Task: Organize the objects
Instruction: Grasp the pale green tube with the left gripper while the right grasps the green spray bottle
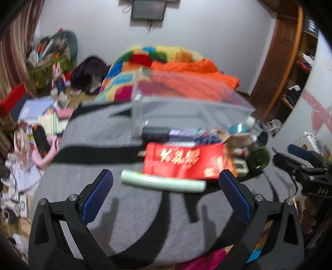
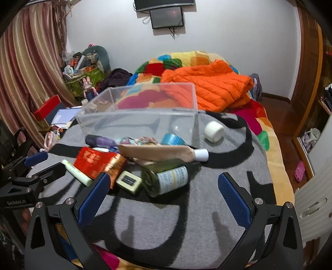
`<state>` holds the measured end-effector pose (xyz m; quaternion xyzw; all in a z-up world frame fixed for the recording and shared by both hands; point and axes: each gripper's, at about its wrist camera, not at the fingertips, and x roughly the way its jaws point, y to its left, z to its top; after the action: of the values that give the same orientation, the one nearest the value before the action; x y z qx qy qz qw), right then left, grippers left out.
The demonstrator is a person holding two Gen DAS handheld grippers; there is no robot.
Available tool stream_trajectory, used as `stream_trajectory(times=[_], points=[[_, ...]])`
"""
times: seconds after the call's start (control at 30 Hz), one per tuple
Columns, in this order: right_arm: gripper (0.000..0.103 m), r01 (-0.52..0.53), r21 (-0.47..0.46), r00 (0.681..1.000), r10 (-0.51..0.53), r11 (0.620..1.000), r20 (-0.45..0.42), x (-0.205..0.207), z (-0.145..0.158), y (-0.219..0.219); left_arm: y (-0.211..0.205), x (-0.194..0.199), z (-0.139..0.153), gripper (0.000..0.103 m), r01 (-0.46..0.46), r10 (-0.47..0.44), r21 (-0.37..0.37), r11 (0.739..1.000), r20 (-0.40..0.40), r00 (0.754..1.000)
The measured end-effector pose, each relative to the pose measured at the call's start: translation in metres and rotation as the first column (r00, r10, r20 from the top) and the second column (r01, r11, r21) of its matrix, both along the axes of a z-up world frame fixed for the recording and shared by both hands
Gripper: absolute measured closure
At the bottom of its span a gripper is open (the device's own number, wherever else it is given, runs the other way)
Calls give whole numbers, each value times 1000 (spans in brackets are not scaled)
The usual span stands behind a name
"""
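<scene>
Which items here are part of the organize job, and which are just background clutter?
Job items, judging by the pile on the grey blanket:
clear bin
green bottle
red packet
pale green tube
white roll
purple item
left gripper and right gripper, both open and empty

Likely just lying about:
orange jacket
red box
wall screen

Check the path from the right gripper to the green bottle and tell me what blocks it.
Nothing visible blocks it. The right gripper is open, and the green bottle lies on its side on the gray blanket just ahead of the fingers. A cream box lies beside the bottle's left.
</scene>
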<state>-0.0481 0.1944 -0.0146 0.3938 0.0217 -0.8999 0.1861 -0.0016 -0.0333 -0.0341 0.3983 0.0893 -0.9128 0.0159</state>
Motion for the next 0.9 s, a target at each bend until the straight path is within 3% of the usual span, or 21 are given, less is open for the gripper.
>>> stream_trajectory(times=[0.27, 0.43, 0.57, 0.73, 0.83, 0.9], points=[[0, 21, -6, 997, -21, 1000, 75, -18, -23, 12, -5, -5, -33, 0, 21, -22, 9, 1000, 81, 996], [0, 14, -8, 997, -13, 1000, 81, -25, -27, 8, 5, -11, -25, 0, 49, -50, 7, 999, 71, 996], [0, 30, -33, 996, -27, 999, 86, -31, -26, 7, 6, -25, -18, 0, 0, 0, 0, 1000, 81, 997], [1, 45, -35, 996, -42, 998, 80, -34, -26, 3, 13, -37, -29, 0, -21, 23, -21, 1000, 122, 992], [2, 45, -9, 997, -44, 999, 67, -34, -28, 1, 10, -31, -32, 0, -38, 41, -29, 999, 105, 994], [13, 34, -12, 997, -33, 999, 70, -33, -29, 1, 2, -25, -34, 0, -48, 50, -23, 999, 106, 993]])
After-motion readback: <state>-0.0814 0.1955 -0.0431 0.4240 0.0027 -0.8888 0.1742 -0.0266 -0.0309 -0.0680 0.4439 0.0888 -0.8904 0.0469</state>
